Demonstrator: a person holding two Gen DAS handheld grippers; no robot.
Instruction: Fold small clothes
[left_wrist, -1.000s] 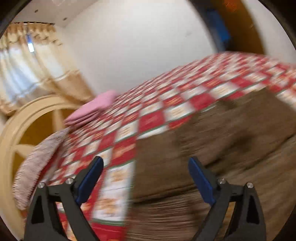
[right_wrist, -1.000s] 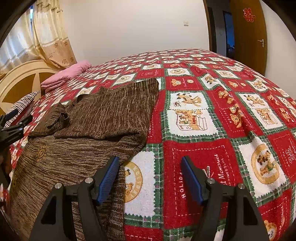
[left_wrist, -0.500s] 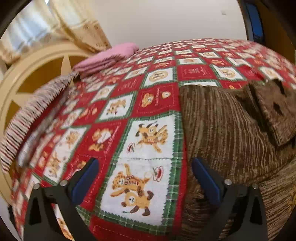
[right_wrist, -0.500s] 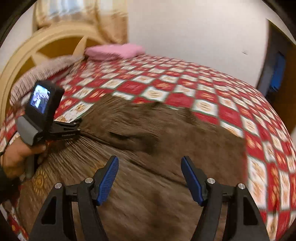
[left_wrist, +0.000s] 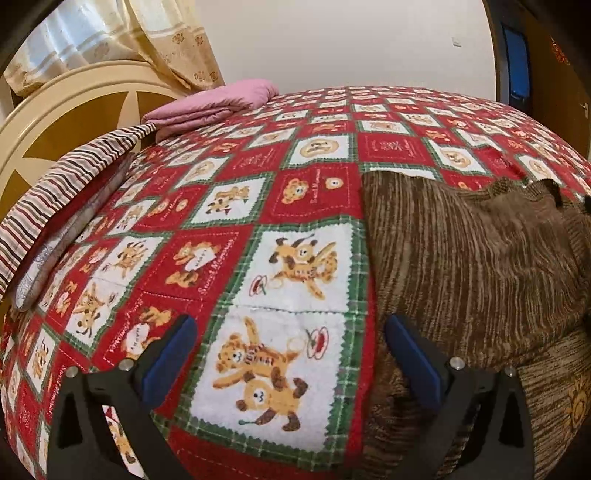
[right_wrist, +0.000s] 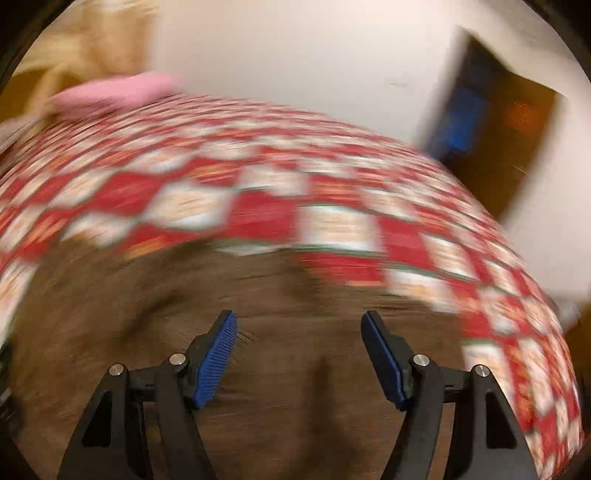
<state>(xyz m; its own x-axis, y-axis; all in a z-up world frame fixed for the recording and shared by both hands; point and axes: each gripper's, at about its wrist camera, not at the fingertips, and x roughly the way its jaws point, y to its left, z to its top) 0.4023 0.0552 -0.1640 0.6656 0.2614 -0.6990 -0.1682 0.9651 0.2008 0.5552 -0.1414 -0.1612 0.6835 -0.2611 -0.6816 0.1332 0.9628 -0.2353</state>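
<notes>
Sweater (left_wrist: 480, 266) — a brown knit — lies spread on the bedspread (left_wrist: 295, 206), right of the left gripper (left_wrist: 288, 354) and under the right gripper (right_wrist: 299, 354). By its look it is soft, limp and fairly thick: light to lift, with no stiffness to hold a shape, and grippy rather than slippery under the ribbed blue pads (right_wrist: 216, 360). My judgement is that it will drape and sag from wherever it is pinched, so the best holds are at edges and corners, where a single layer or a hem can be caught. The straight left edge beside the left gripper looks like such a place.

Left view, from left to right: a cream headboard (left_wrist: 74, 110) and striped pillow (left_wrist: 62, 192) at far left, a pink folded cloth (left_wrist: 218, 103) beyond, then bear-print squares, then the sweater with a part already laid over its body at the right. The left gripper's jaws have just been opening and stand wide, holding nothing; its right finger reaches to the sweater's left edge, though whether it touches I cannot tell.

Right view: everything but the gripper is smeared with blur. It shows brown knit filling the near field and the bedspread behind, a dark doorway (right_wrist: 491, 147) at far right — but no folds or edges. The right gripper is parted with nothing clamped between its pads. The sharp left view alone gives the sweater's outline; only the right view shows the right gripper.
</notes>
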